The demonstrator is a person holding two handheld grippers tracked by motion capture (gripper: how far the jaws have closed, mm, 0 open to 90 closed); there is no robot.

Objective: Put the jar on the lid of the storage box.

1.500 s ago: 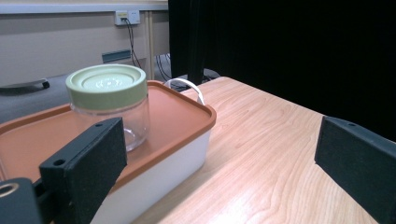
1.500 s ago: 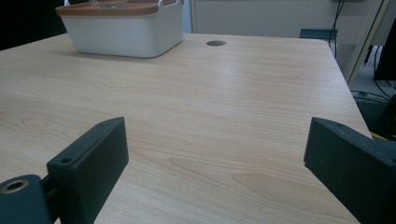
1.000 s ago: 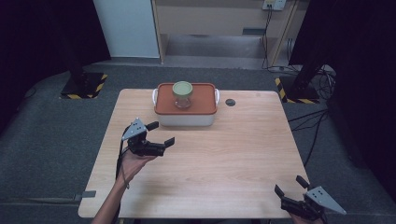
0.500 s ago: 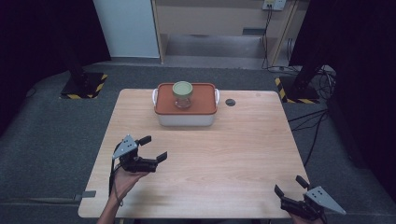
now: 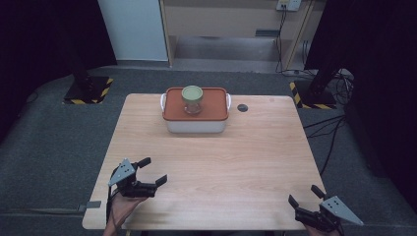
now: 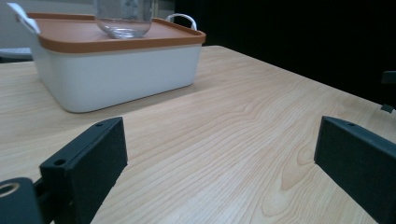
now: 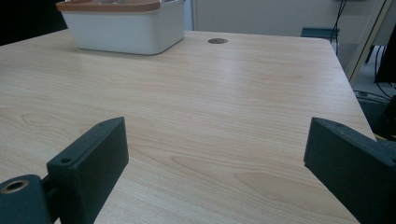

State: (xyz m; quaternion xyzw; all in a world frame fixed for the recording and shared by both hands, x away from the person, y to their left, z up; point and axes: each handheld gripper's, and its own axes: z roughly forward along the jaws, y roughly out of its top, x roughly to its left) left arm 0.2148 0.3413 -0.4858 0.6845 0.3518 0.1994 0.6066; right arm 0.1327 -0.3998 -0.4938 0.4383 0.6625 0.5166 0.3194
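The pale wooden surface carries a lidded box far ahead of both grippers' spread, empty jaws. The glass jar on its lid looks rigid, slippery and breakable. It is probably best pinched across its straight sides below the cap.

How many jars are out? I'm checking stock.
1: a jar standing on the orange lid of the white box. The box may hide more.

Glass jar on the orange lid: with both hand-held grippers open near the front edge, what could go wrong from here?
1. The glass jar stands loose on the orange lid of the white box; nudging the box could topple it.
2. Lifting the lid with the jar on top would likely slide it off.
3. The right hand-held gripper hovers at the table corner; the left hand-held gripper is also far from the jar, so each needs a long reach.
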